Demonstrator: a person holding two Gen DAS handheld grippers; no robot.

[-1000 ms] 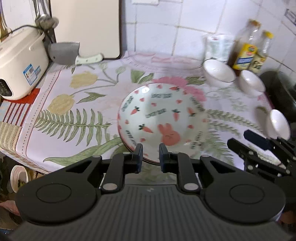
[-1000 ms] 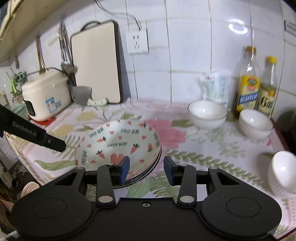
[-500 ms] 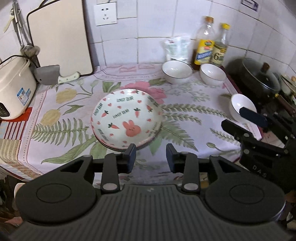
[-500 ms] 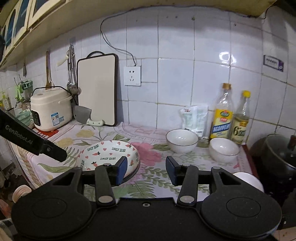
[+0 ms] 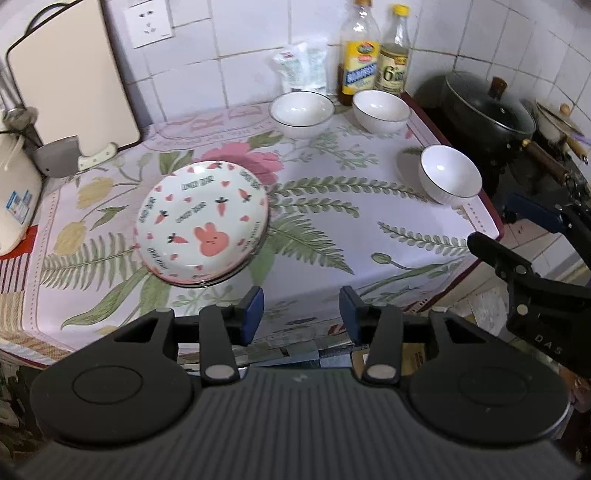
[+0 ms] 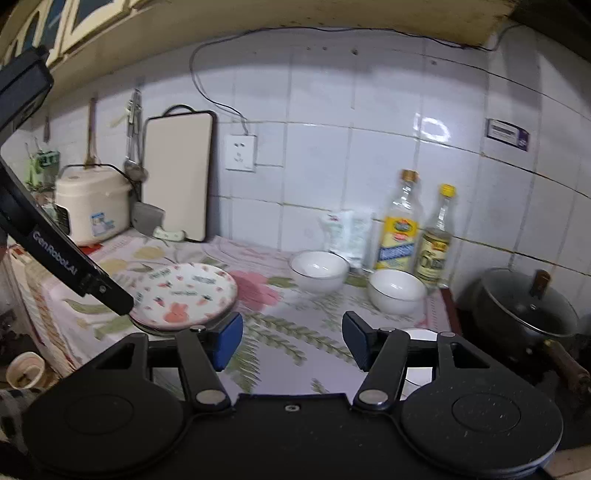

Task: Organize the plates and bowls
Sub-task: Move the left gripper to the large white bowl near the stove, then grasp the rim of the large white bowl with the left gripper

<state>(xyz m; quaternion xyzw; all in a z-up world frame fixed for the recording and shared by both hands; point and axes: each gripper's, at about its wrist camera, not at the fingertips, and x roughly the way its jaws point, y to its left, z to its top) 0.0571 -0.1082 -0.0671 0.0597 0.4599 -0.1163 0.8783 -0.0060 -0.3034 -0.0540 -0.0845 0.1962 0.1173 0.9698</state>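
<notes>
The stacked carrot plates [image 5: 202, 225] sit mid-counter on the floral cloth [image 5: 332, 221] — plates gathered, likely. Three white bowls [image 5: 450, 173] stand scattered toward the stove, unstacked. Both left gripper [image 5: 301, 314] and right gripper [image 6: 291, 339] have just been opening — spread, empty, clear of the plates.

Counted: 3 white bowls [image 5: 301, 110] [image 5: 381, 109] [image 5: 450, 173]; 1 plate stack [image 5: 202, 221], number of plates unclear; 2 bottles [image 5: 359, 51] [image 5: 395, 51]; 1 pot [image 5: 487, 110]; 1 rice cooker [image 6: 92, 206]; 1 cutting board [image 5: 70, 77]; 1 cleaver [image 5: 70, 158]; 1 socket [image 5: 147, 26]; 1 bag [image 5: 301, 68]
</notes>
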